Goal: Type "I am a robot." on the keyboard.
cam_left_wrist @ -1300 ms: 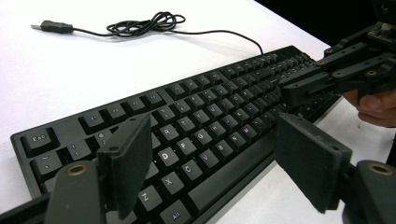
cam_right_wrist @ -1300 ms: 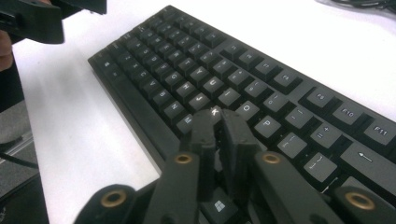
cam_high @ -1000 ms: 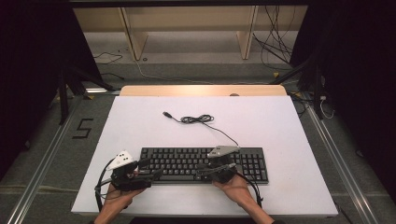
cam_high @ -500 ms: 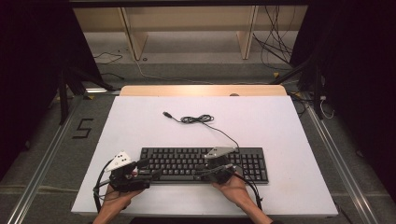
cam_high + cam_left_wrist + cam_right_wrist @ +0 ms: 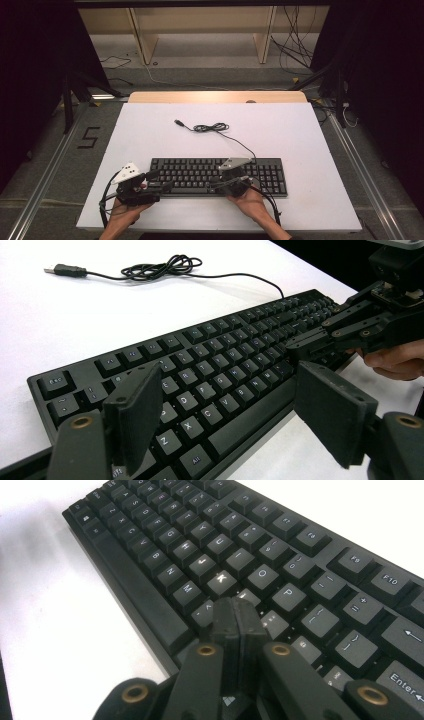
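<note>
**Closed jaws poised over the keys**

At the near edge of the white table [image 5: 310, 130] lies the black keyboard [image 5: 200, 172], square to the person, its cable [image 5: 212, 128] coiled loosely behind it with the plug [image 5: 64, 270] lying free on the tabletop. The right gripper [image 5: 235, 611] has its jaws pressed flat together with nothing between them, the joined tip hanging just above the keys near the comma, below K. The left gripper [image 5: 225, 410] sits at the keyboard's left end, jaws spread wide and empty over the lower letter rows and space bar. To my eye the step in hand is key pressing, with the closed right tip used as a finger. The next move would call for a short, straight dip onto one keycap, centred so neighbours stay untouched.
</note>
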{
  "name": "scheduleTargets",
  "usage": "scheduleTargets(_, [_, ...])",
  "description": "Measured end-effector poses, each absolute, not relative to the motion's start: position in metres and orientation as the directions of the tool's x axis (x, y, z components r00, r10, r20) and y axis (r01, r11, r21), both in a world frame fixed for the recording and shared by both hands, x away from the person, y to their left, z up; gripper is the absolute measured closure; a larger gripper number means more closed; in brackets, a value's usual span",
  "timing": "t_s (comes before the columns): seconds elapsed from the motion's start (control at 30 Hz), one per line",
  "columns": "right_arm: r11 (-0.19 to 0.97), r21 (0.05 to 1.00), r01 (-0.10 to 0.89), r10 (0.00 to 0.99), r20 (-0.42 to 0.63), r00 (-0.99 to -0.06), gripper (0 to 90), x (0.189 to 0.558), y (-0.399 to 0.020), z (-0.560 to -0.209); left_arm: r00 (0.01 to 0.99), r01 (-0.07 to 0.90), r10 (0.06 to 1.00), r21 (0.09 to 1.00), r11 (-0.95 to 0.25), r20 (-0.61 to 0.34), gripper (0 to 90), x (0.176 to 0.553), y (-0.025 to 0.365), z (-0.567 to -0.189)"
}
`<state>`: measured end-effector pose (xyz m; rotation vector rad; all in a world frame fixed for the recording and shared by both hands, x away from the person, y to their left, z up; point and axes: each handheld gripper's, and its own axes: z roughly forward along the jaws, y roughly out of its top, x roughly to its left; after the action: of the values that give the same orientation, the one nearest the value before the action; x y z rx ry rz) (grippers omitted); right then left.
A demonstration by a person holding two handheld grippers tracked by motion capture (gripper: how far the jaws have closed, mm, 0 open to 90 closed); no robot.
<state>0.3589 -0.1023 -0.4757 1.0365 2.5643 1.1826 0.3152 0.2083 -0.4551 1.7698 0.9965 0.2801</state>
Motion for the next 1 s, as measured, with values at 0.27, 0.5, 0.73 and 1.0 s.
scheduleTargets(0.27, [0.477, 0.709, 0.520, 0.641, 0.124, -0.757, 90.0, 0.356, -0.099, -0.479, 0.628, 0.495, 0.734, 0.861, -0.117, -0.261, 27.2, 0.314, 0.209, -0.456])
scheduleTargets(0.5, [0.466, 0.710, 0.528, 0.650, 0.130, -0.749, 90.0, 0.355, -0.099, -0.479, 0.618, 0.504, 0.737, 0.858, -0.103, -0.275, 27.1, 0.314, 0.211, -0.457])
scheduleTargets(0.73, [0.441, 0.719, 0.537, 0.646, 0.161, -0.746, 87.8, 0.355, -0.102, -0.477, 0.617, 0.504, 0.737, 0.858, -0.102, -0.275, 27.1, 0.314, 0.211, -0.457])
scheduleTargets(1.0, [0.384, 0.741, 0.550, 0.654, 0.202, -0.729, 82.5, 0.357, -0.110, -0.472, 0.619, 0.500, 0.737, 0.860, -0.104, -0.271, 27.1, 0.314, 0.212, -0.457])
